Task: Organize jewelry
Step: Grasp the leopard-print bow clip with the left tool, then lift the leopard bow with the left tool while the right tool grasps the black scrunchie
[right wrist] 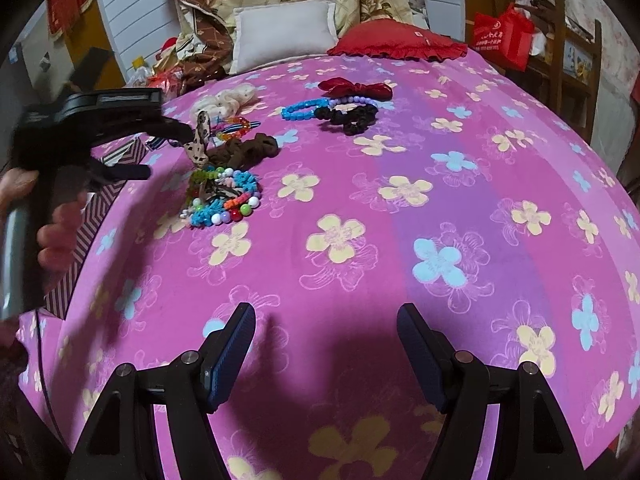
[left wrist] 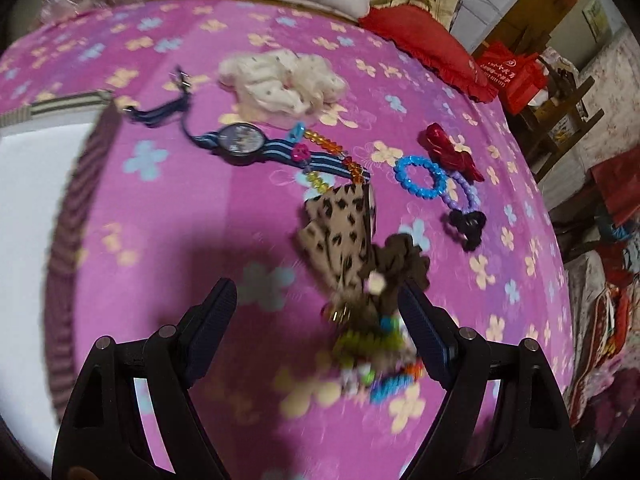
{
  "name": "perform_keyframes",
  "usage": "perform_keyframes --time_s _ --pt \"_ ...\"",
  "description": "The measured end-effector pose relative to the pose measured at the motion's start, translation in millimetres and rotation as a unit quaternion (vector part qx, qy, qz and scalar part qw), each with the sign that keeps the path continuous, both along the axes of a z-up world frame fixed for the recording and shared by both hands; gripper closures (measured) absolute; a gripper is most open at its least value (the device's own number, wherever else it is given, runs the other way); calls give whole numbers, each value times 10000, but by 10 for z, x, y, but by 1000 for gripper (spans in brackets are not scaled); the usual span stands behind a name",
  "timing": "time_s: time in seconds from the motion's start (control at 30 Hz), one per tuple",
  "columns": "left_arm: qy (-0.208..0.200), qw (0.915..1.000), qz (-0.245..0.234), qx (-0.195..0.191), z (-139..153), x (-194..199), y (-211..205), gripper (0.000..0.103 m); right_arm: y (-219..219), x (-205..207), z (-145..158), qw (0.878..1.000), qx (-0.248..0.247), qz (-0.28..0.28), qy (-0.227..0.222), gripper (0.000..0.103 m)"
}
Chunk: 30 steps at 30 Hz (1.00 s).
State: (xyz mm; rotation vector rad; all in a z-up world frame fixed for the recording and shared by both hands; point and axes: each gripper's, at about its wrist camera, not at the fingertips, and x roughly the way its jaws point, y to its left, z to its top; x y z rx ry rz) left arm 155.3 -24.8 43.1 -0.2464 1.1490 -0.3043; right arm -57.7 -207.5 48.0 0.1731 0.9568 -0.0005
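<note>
A box (left wrist: pixel 24 184) with a striped wall sits at the bedspread's (right wrist: pixel 360 220) left edge; its white inside shows nothing. The jewelry pile (right wrist: pixel 222 196) lies beside it, a watch (left wrist: pixel 240 144) and blue bracelet (left wrist: pixel 420 174) farther back. The left gripper (left wrist: pixel 316 320) hangs wide open and empty over the pile. The right gripper (right wrist: pixel 326 344), also open and empty, hangs above bare bedspread. Pillows (right wrist: pixel 284 32) line the far edge.
</note>
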Motion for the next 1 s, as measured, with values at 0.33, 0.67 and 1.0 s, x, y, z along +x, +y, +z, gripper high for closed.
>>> perform_keyframes --time_s 0.33,0.67,1.0 --pt "152 9994 -314 -27 -185 147 -227 35 -55 82 -74 9999 76 -66 93 32" --pt "126 9998 -122 63 -35 -25 -4 90 -26 204 -7 9998 -186 57 53 32" --pt "197 9978 518 -361 -133 -244 757 90 -67 741 149 9993 -295 59 -226 32"
